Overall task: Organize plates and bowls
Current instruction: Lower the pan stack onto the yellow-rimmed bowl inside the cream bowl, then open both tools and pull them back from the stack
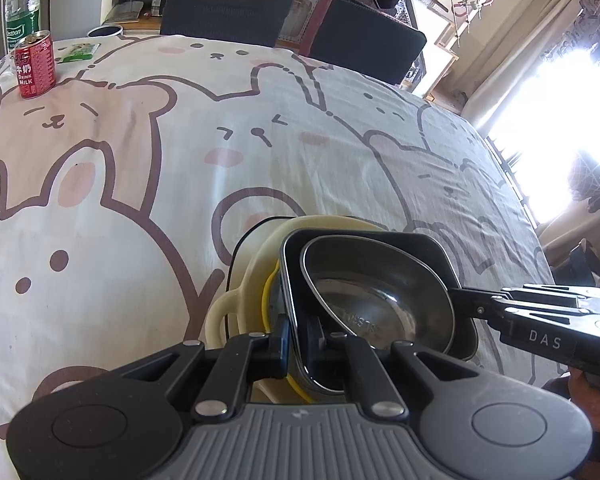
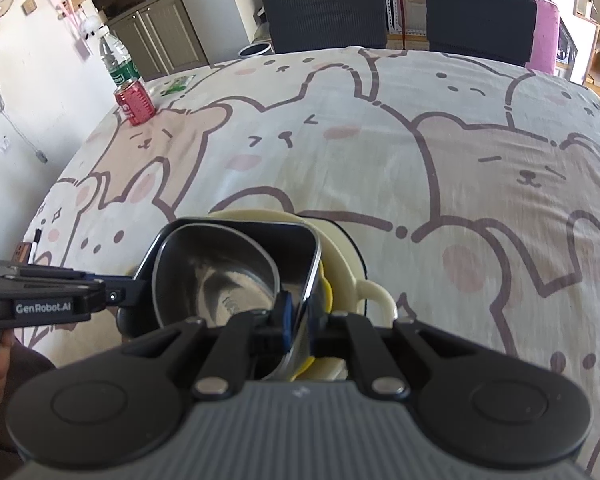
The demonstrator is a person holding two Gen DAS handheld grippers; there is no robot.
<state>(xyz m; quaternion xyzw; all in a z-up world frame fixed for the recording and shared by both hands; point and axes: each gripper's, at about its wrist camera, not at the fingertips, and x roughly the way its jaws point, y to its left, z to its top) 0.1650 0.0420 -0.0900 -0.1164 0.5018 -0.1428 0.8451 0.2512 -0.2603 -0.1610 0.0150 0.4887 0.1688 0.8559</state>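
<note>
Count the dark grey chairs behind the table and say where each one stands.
2. One dark grey chair stands at the far edge of the bear-print tablecloth, toward the left; the other stands to its right, by the pink panel. More may be hidden out of frame.

the cream dish (image 1: 236,304) and yellow piece (image 1: 269,300) lie mostly hidden under the steel bowl (image 1: 380,292).

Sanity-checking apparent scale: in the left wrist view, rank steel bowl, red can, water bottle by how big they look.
1. steel bowl, largest, though it sits nearest the lens
2. water bottle, partly hidden behind the can
3. red can
Bottle versus can is close.
</note>
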